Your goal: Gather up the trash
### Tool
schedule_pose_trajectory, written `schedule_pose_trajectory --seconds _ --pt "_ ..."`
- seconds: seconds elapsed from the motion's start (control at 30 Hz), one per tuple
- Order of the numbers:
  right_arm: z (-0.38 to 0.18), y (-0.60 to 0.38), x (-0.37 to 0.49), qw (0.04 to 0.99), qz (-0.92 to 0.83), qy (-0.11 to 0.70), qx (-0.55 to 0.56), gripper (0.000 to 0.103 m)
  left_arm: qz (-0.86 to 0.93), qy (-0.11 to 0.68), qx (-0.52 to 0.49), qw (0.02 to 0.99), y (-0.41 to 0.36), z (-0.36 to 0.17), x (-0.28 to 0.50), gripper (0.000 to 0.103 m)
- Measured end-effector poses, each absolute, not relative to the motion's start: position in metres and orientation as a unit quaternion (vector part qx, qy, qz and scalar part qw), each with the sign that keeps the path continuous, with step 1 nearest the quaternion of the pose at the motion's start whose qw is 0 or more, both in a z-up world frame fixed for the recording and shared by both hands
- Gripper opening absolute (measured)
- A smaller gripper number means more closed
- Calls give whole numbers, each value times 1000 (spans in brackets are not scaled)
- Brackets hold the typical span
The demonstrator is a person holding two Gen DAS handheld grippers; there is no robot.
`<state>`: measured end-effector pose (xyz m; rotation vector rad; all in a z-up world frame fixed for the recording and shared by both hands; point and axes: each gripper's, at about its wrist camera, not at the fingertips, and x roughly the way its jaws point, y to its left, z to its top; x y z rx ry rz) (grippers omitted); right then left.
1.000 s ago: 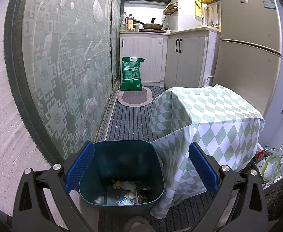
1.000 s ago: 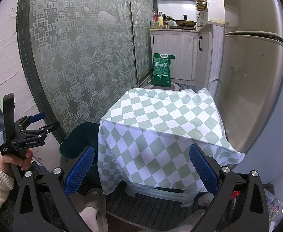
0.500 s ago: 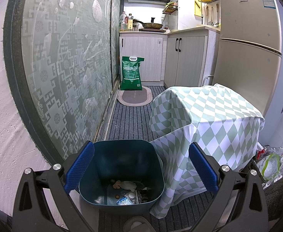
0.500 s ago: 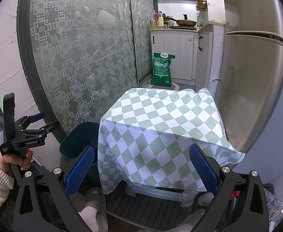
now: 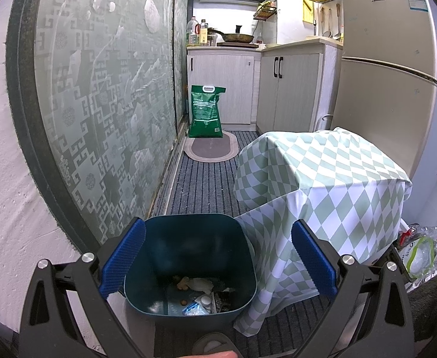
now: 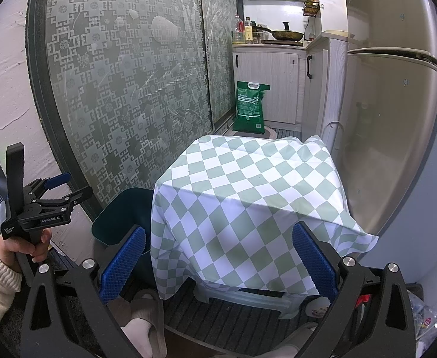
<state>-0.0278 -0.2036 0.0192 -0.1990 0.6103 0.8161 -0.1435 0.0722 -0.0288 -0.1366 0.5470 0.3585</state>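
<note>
Left wrist view: left gripper [image 5: 218, 265] spread wide, empty, directly above teal trash bin [image 5: 188, 223] holding collected scraps; right gripper [image 6: 218, 265] likewise spread, empty, bin lying to its left beside checkered-cloth table [image 6: 248, 197].

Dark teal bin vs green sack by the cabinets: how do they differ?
The dark teal plastic bin is open-topped, with scraps visible inside; the green printed sack looks closed, with a white handle cutout. The bin sits right beside the checked cloth-covered stool; the sack leans at the far white cabinets. Both stand on the floor.
</note>
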Motion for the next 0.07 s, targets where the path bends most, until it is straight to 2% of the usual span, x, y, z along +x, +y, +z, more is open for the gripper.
schedule_pose_trajectory --seconds 0.07 --pt "19 -204 -28 868 390 292 -95 100 175 268 -68 945 72 -29 -143 100"
